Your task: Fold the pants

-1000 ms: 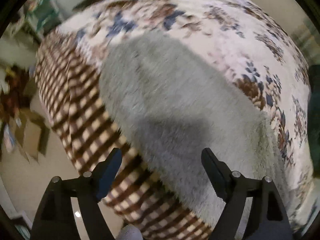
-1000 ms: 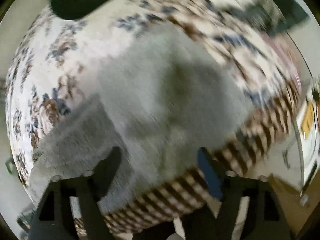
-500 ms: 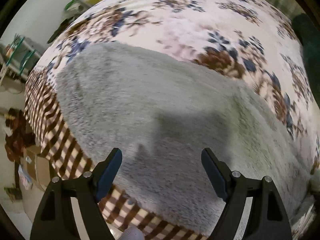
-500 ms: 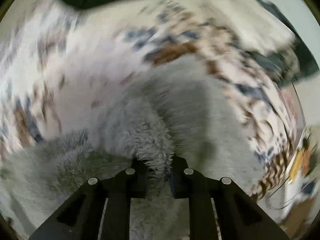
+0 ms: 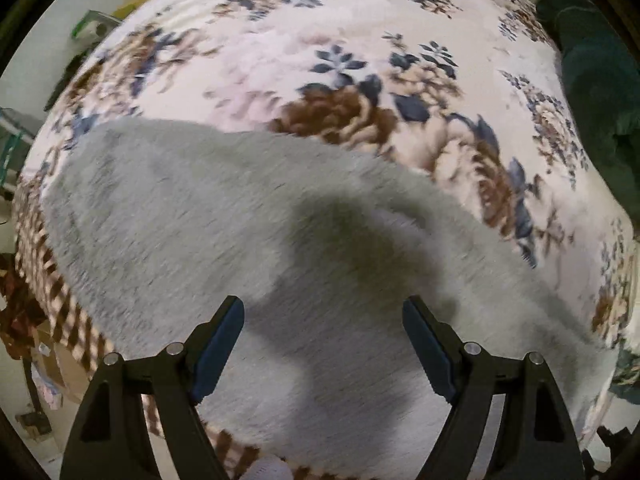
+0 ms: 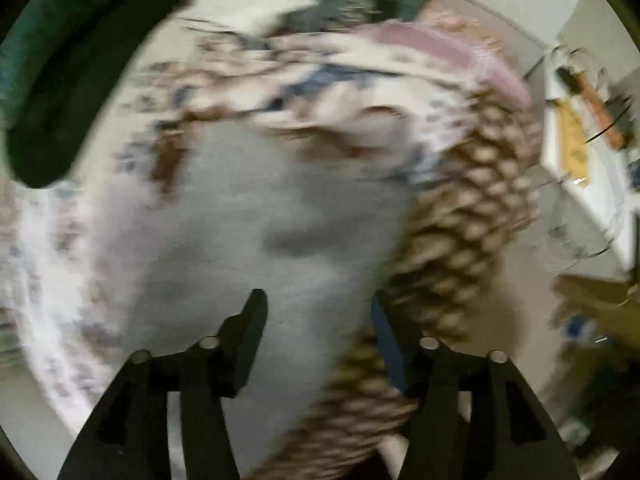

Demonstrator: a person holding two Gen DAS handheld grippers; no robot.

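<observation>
Grey fleece pants (image 5: 224,216) lie flat on a bed with a floral blanket (image 5: 360,52), along its near edge. My left gripper (image 5: 323,320) is open and empty, held just above the grey fabric. In the blurred right wrist view the pants (image 6: 248,216) lie below my right gripper (image 6: 318,312), which is open and empty above the fabric near the checked blanket border (image 6: 460,232).
A dark green cloth (image 5: 600,92) lies at the right of the bed, and shows at the upper left in the right wrist view (image 6: 60,64). The checked bed edge (image 5: 44,280) drops to a cluttered floor. A white table (image 6: 580,152) with items stands right.
My right gripper was shut on a bunch of grey fabric half a second ago; it has let go, opened and swung right. My left gripper stayed open and moved over the pants.
</observation>
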